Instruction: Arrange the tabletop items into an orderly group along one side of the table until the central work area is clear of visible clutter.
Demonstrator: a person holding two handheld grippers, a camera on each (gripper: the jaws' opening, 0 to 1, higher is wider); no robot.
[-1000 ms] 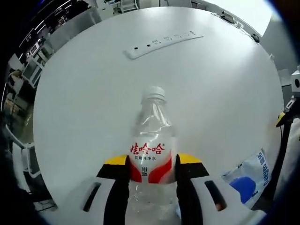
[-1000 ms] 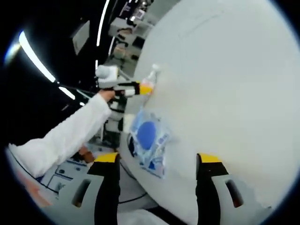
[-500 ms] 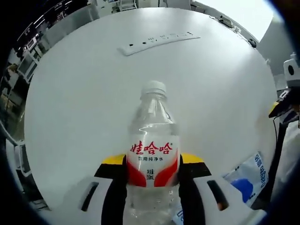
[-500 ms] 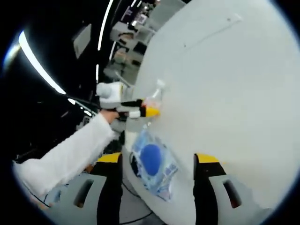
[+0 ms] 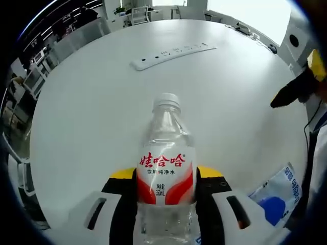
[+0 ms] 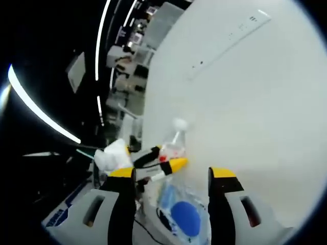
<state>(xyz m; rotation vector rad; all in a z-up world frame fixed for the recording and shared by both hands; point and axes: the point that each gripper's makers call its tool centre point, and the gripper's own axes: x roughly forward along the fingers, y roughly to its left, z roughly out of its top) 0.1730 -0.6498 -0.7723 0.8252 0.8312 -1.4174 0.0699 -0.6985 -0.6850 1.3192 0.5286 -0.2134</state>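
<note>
Gripping the water bottle (image 5: 164,173) by its lower body, the left gripper (image 5: 164,178) has both yellow-tipped jaws pressed against the sides of the red-and-white label, so it is closed on the bottle. The bottle stands upright with its white cap on, near the table's (image 5: 102,112) near edge in the left gripper view. In the right gripper view the same bottle (image 6: 175,144) shows small, clamped by the left gripper (image 6: 163,162) close to the table's (image 6: 245,112) edge.

The right gripper (image 6: 171,178) has its jaws spread wide apart with nothing between them; it hangs over the table edge. One of its dark, yellow-tipped jaws comes into the left gripper view at the right side as the right gripper (image 5: 299,84) over the table's right-hand part.

A clear packet with a blue disc (image 5: 278,196) lies flat at the table's near edge, just beside the bottle on its right. In the right gripper view the packet (image 6: 184,214) lies between the wide jaws.

A white power strip (image 5: 173,53) lies flat towards the far edge of the round white table, well apart from the bottle; it appears as a pale bar (image 6: 230,43) in the right gripper view.
</note>
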